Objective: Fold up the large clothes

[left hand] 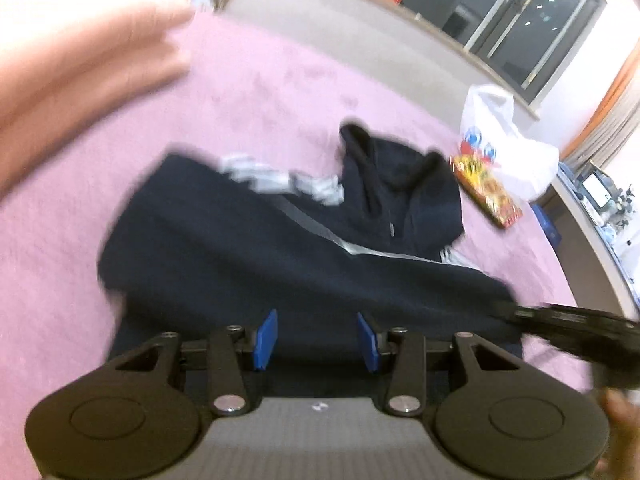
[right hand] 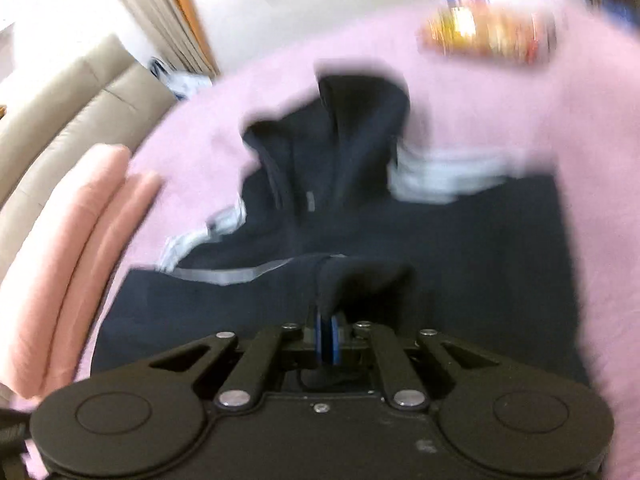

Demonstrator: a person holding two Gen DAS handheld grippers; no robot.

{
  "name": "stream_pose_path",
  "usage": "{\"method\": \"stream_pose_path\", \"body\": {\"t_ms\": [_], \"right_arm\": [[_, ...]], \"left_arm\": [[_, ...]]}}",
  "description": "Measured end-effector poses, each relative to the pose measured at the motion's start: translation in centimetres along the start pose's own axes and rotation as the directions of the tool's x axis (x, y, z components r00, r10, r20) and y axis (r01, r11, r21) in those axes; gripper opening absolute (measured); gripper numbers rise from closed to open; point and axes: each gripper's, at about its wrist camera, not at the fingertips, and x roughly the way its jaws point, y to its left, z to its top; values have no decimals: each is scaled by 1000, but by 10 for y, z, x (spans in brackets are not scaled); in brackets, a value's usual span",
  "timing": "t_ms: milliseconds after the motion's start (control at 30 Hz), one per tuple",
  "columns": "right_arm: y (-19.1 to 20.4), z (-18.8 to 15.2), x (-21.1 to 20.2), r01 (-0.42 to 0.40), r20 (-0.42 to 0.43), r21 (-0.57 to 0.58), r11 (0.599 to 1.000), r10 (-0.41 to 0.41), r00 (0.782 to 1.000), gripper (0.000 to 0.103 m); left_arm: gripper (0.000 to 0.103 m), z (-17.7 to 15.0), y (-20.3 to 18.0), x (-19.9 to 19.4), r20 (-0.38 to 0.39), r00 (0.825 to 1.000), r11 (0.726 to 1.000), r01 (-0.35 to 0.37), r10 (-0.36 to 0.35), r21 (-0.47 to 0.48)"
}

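A dark navy hoodie point(left hand: 280, 248) with grey-white stripes lies spread on the pink bedcover point(left hand: 240, 92), its hood point(left hand: 392, 192) at the far end. My left gripper point(left hand: 317, 340) hovers over the near hem, its blue pads apart with only the flat cloth beneath them. In the right wrist view the hoodie point(right hand: 440, 240) fills the middle. There my right gripper point(right hand: 327, 336) is shut on a pinched fold of its dark cloth, which rises in a small peak just ahead of the pads. The right gripper point(left hand: 516, 312) also shows at the hoodie's right edge in the left wrist view.
A folded peach blanket point(left hand: 80, 40) point(right hand: 68, 240) lies left of the hoodie. A white plastic bag point(left hand: 500, 140) and a colourful packet point(left hand: 486, 192) point(right hand: 488, 36) sit beyond the hood. A beige padded headboard point(right hand: 60, 108) borders the bed. A hand point(left hand: 624, 420) shows at the lower right.
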Motion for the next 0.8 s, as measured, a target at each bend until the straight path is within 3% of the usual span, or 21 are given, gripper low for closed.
{"method": "stream_pose_path", "body": {"t_ms": [100, 167, 200, 233, 267, 300, 333, 367, 433, 500, 567, 633, 700, 733, 767, 800], "right_arm": [[-14, 18, -32, 117, 104, -15, 993, -115, 988, 6], [-33, 23, -31, 182, 92, -1, 983, -182, 979, 8], [-43, 22, -25, 194, 48, 17, 981, -194, 980, 14], [-54, 18, -15, 239, 1, 32, 970, -239, 971, 31], [-63, 13, -5, 322, -31, 26, 946, -322, 946, 44], [-68, 8, 6, 416, -62, 0, 910, -415, 908, 60], [-69, 6, 16, 469, -86, -26, 883, -470, 879, 60], [-73, 2, 17, 481, -89, -21, 876, -481, 872, 60], [-71, -2, 5, 399, -35, 48, 916, -397, 917, 60], [-59, -3, -5, 334, 32, 43, 942, -335, 942, 59], [-39, -5, -6, 323, 65, -9, 946, -322, 945, 43], [-31, -10, 3, 307, 35, -35, 951, -306, 951, 16], [-33, -20, 24, 343, -29, -46, 938, -345, 938, 12], [-39, -26, 43, 402, -104, -53, 914, -405, 908, 11], [-48, -31, 58, 424, -176, -44, 905, -424, 888, 11], [-51, -31, 58, 424, -164, -17, 906, -421, 892, 7]], "left_arm": [[45, 25, -6, 17, 36, 999, 999, -9, 8, 40], [47, 33, -10, 34, 29, 999, 997, -33, 31, 73], [47, 34, -12, 49, 4, 998, 993, -62, 62, 104], [46, 32, -14, 63, -27, 995, 986, -96, 101, 133], [45, 29, -14, 78, -67, 988, 978, -127, 140, 167], [42, 25, -14, 92, -106, 980, 969, -147, 171, 200], [38, 22, -13, 99, -133, 973, 963, -159, 190, 217], [35, 20, -11, 99, -138, 973, 965, -152, 184, 216], [37, 19, -9, 85, -97, 989, 978, -89, 109, 191], [44, 20, -9, 74, -49, 998, 984, -41, 50, 174], [42, 21, -11, 76, -53, 998, 984, -24, 33, 175], [40, 22, -8, 87, -84, 996, 985, -18, 32, 169], [32, 17, 4, 109, -148, 986, 985, -49, 74, 166], [24, 13, 13, 126, -217, 968, 982, -90, 125, 164], [23, 10, 22, 131, -224, 969, 987, -74, 106, 143], [20, 13, 29, 127, -213, 975, 993, -45, 68, 110]]}}
